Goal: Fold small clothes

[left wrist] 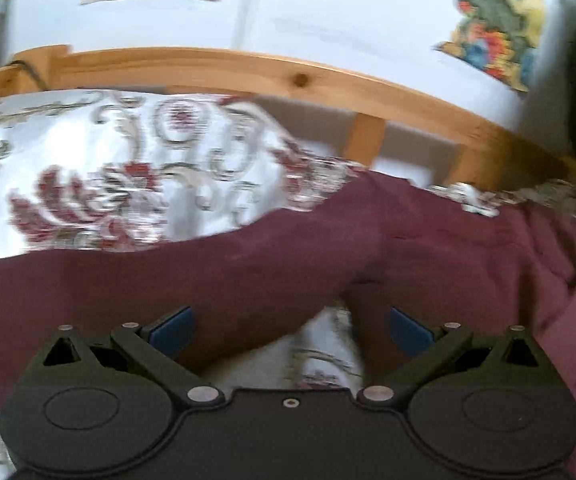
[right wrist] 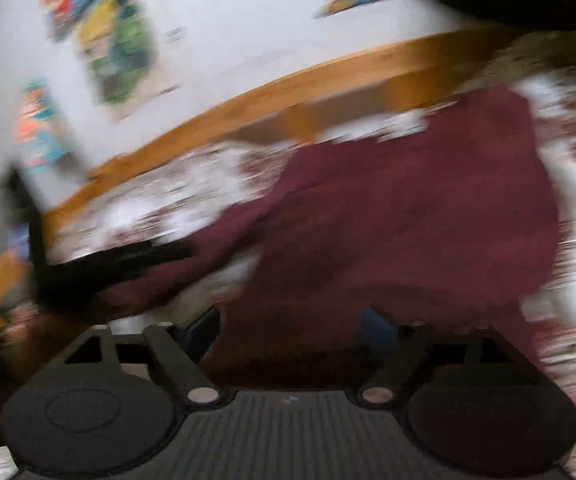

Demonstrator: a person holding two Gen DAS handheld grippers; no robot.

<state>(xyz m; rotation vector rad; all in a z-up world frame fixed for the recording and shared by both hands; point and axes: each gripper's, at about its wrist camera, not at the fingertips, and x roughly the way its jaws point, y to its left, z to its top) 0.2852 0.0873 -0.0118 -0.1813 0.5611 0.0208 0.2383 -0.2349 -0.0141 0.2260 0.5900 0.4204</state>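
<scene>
The maroon garment [left wrist: 288, 256] lies on the flowered bedcover [left wrist: 100, 168], in front of the wooden bed frame [left wrist: 248, 70]. The left gripper [left wrist: 290, 330] has its jaws apart, with the garment's near edge between them. The right gripper [right wrist: 290, 330] is also spread apart, the garment between its fingers; that view is blurred

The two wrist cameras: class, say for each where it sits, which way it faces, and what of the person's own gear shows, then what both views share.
Left wrist: sits behind the left gripper, facing across the maroon garment and flowered bedspread toward the wooden bed rail and wall; its fingers stand apart.
Right wrist: sits behind the right gripper, tilted and blurred, facing the maroon garment; the left gripper shows at left.
Shared: garment, bedspread, rail, wall pictures.
</scene>
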